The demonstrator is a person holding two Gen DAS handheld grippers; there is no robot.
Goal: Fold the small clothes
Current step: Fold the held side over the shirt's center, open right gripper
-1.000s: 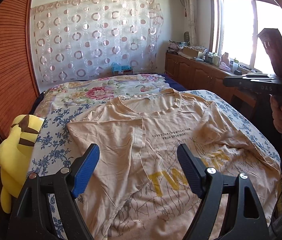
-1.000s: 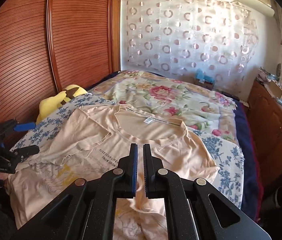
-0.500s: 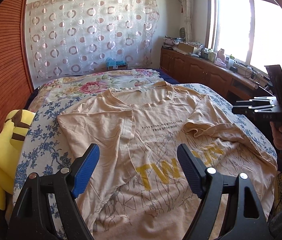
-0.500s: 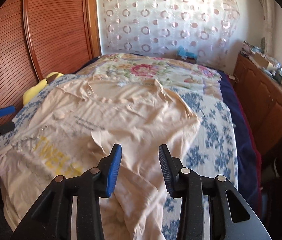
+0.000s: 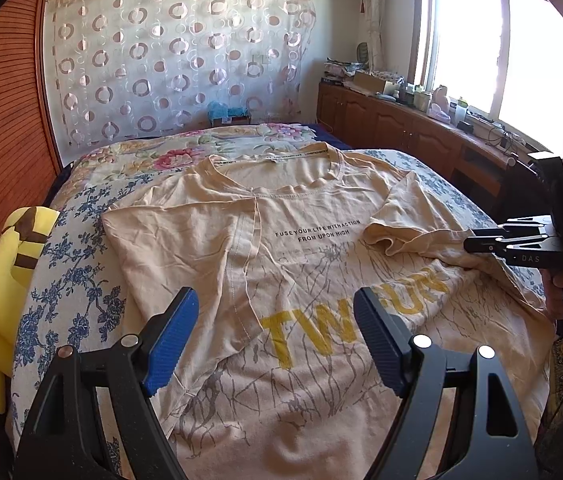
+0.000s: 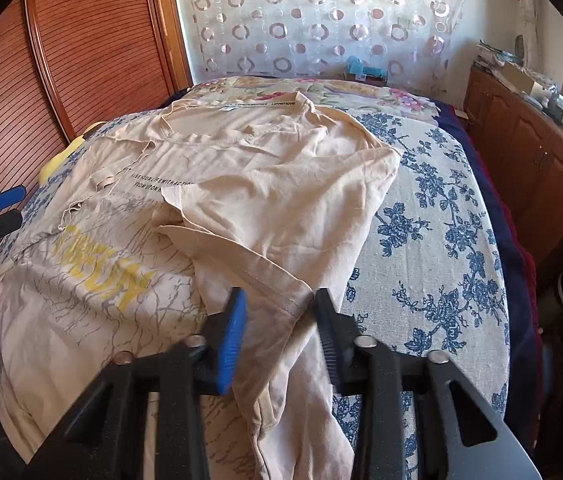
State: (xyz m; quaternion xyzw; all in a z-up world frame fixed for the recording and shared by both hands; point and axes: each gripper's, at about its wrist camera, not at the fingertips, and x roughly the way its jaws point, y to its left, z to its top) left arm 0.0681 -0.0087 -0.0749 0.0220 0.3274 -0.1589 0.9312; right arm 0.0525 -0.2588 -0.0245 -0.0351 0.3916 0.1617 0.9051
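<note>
Right gripper (image 6: 279,322): your jaws are closing w/ a bunched fold of the tee's side edge between them; pads not yet seen pressing on the cloth, so call it straddling, not pinching. Change vs. a sec ago: then those jaws were pressed together above the chest of the T-shirt (image 6: 241,168); half a sec ago they had spread over the rumpled right side; now they sit lower, right at the fabric, narrowing on it. Your left gripper (image 5: 275,330) is spread wide w/ nothing between the pads, hovering over the yellow print near the hem, about where it was a sec ago. Tee lies face up on the bed (image 6: 433,216), collar toward the far end, left sleeve already turned in over the chest, right sleeve flopped inward and wrinkled. Judgement: the right side is about to be taken for the matching inward fold, so the job is early; body folds not done. Expect the loose bunch to drag extra layers unless only the edge is caught. Hard to make out: in the left wrist view the right tool's tips are edge-on at the frame's rim, so the grip can't be checked from there; how many layers sit between the right pads can't be told. Hem nearest you is cut off under both tools. Yellow plush toy (image 5: 5,280) lies beside the tee at the bed's left edge, partly cropped, not touching it as far as I can see.
</note>
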